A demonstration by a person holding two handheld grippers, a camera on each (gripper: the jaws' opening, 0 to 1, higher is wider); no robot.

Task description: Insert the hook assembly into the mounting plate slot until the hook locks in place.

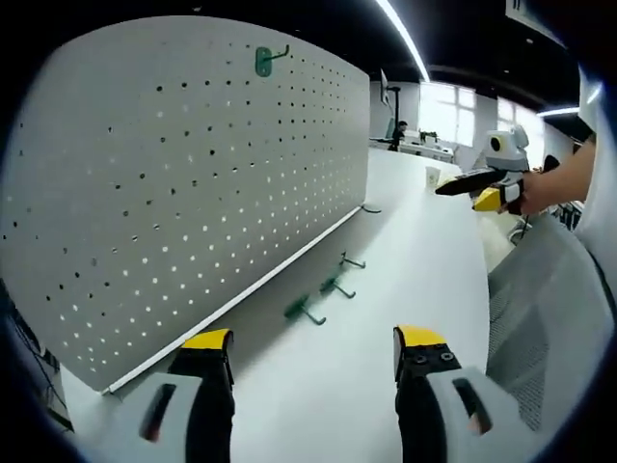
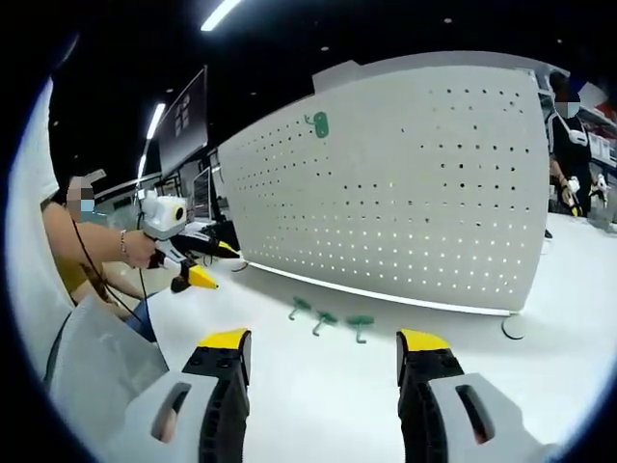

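- the white pegboard [image 1: 193, 183] stands upright along the back of the white counter [image 1: 405, 251]; one green hook [image 1: 265, 60] is already seated near its top edge (so at least one insertion looks done).
- three loose green hooks [image 1: 307, 311] lie in a row on the counter just in front of the board's foot, none picked up yet; judging from this, a grasp, a lift and the push into a slot are all left.
- the left gripper [image 1: 313, 347] has its yellow-tipped jaws spread wide and holding nothing; the nearest loose hook lies ahead of them, between the two jaws' lines, apart from both.
- the right gripper [image 2: 323, 349] also has its jaws spread and bare; the three hooks [image 2: 328, 320] lie just ahead of the tips, near but not touching, with the seated hook [image 2: 319, 123] high above on the pegboard [image 2: 405, 183].
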